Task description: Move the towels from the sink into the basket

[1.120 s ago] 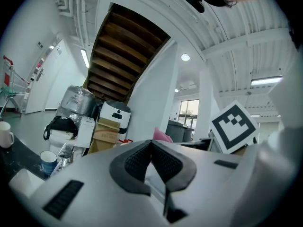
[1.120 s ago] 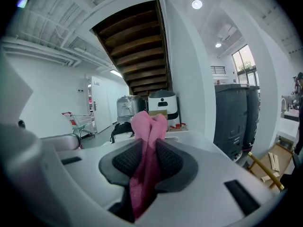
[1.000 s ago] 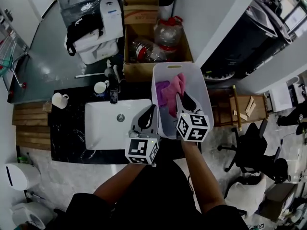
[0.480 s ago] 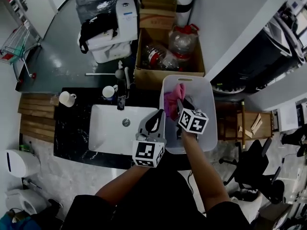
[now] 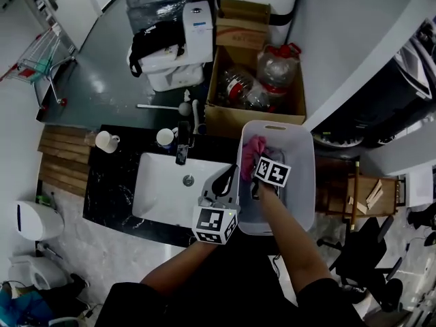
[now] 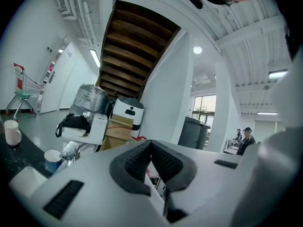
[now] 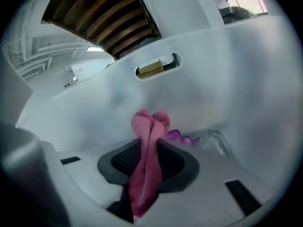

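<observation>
Much of the pink cloth towel (image 7: 149, 126) is hidden down between the pads of the right gripper (image 7: 150, 150), whose jaws, just opened a little, pinch it upright inside the white plastic basket (image 7: 213, 79). A purple towel (image 7: 176, 136) peeks out just behind, mostly covered. The left gripper (image 6: 150, 148), jaws together and empty, hangs over the white sink's (image 5: 160, 189) right edge.

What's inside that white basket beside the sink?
A pink towel, between the pads of the right gripper, whose jaws have just been opening, and a purple towel behind it. The gripper and arm cover much of the floor of the basket.
</observation>
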`<state>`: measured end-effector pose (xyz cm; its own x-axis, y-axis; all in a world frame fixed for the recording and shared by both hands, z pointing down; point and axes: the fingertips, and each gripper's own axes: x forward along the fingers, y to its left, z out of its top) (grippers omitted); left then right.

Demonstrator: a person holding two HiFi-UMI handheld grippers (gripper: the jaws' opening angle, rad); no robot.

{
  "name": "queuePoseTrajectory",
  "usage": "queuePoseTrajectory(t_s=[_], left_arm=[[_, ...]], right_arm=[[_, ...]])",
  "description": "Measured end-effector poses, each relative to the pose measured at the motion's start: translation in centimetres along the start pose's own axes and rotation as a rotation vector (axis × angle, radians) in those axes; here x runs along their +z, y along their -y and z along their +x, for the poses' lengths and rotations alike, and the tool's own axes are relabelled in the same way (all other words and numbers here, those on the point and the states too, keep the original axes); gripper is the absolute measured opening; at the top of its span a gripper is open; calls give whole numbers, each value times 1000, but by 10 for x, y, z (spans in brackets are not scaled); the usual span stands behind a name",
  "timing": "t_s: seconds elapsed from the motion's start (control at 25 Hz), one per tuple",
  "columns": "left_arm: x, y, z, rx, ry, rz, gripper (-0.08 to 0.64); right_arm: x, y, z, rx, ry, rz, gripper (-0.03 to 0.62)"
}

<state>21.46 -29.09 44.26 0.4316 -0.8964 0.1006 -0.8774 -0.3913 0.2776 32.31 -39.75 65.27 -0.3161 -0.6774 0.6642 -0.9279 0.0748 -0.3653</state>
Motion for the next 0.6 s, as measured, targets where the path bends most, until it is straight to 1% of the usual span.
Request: queuePoseTrajectory(t_s=[0.08, 0.16, 0.24, 0.28, 0.36, 0.48, 0.6], left_arm=[[1, -1, 0, 5, 4, -10, 5], [4, -2, -2, 13, 11, 4, 5], [4, -5, -2, 22, 13, 11, 5], [2, -7, -1, 27, 11, 12, 5], [-3, -8, 0, 33, 0, 10, 5], [-5, -3, 0, 25, -7, 5, 5], [-4, 3, -3, 16, -4, 6, 5]], right_arm=[[-8, 6, 9, -9, -19, -10, 130], [-16, 8, 15, 2, -48, -36, 164], [-23, 3, 18, 19, -86, -116, 223], [-24, 2, 19, 18, -93, -158, 231], [-23, 2, 17, 8, -90, -204, 232], [-16, -1, 9, 14, -72, -219, 232], [-7, -9, -3, 38, -42, -242, 232]])
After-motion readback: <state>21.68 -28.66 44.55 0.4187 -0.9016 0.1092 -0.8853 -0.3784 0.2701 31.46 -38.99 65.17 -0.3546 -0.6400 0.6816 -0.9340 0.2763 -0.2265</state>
